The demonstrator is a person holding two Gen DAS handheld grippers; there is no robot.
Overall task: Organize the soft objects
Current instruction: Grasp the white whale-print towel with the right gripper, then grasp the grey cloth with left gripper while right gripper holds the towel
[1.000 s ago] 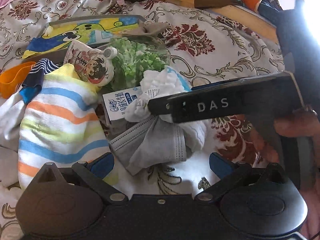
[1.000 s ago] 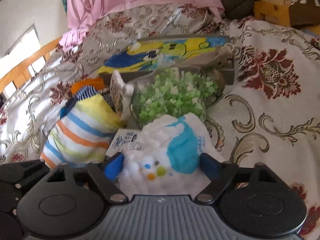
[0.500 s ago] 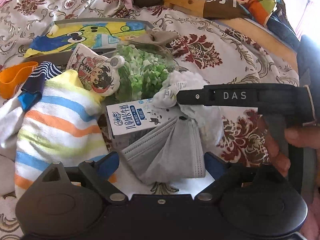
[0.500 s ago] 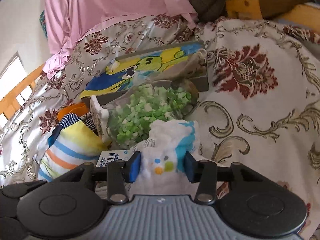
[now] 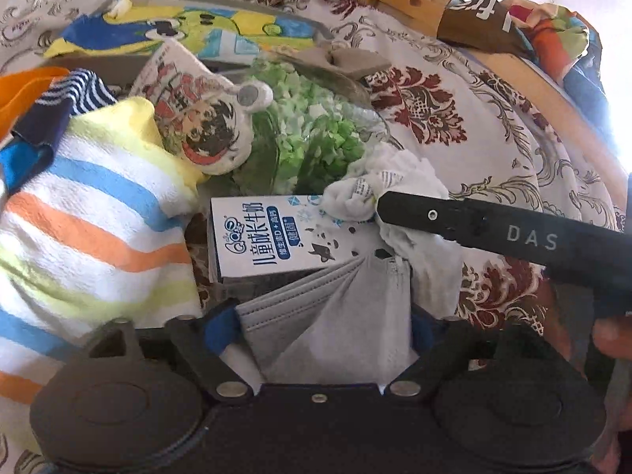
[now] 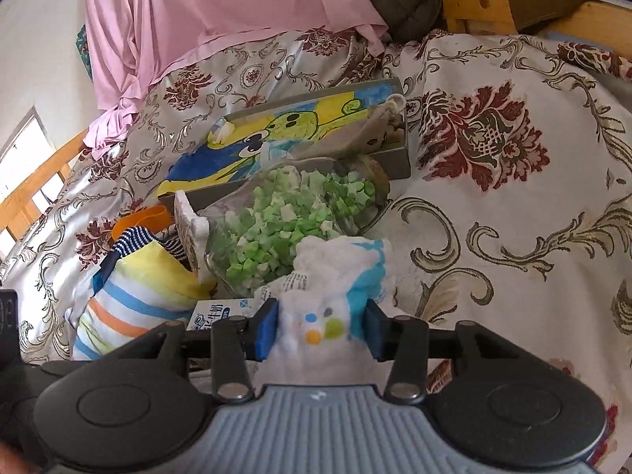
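Sorting this heap on the bed (image 6: 513,237) is at the point of two pick-ups at once. The right tool (image 6: 322,328) is clenched on the fluffy white cloth (image 6: 339,272) with its blue patch and coloured dots, both blue pads pressed into its sides; its jaws have just been closing and now sit steady on the fabric. The cloth lies just in front of the clear bag of green bits (image 6: 292,213), partly over the milk carton (image 5: 272,233). The left tool (image 5: 320,330) straddles the grey face mask (image 5: 335,316), which fans out from under the carton's near edge; its jaws have just been closing with the mask between them, and the blue pads (image 5: 219,330) seem to touch the mask's edges, though a firm pinch is not evident, so I read it as still released. To do this well, I would let the left tool finish closing low on the pleated body, not on a loose corner, so the thin mask does not slip out. The cloth and mask overlap near the carton, so each should be lifted straight up and apart, slowly, to avoid dragging the carton or the striped towel (image 5: 79,217) along. The grey tray (image 6: 395,158) behind already holds a cartoon-print cloth (image 6: 276,134) and looks a likely destination.
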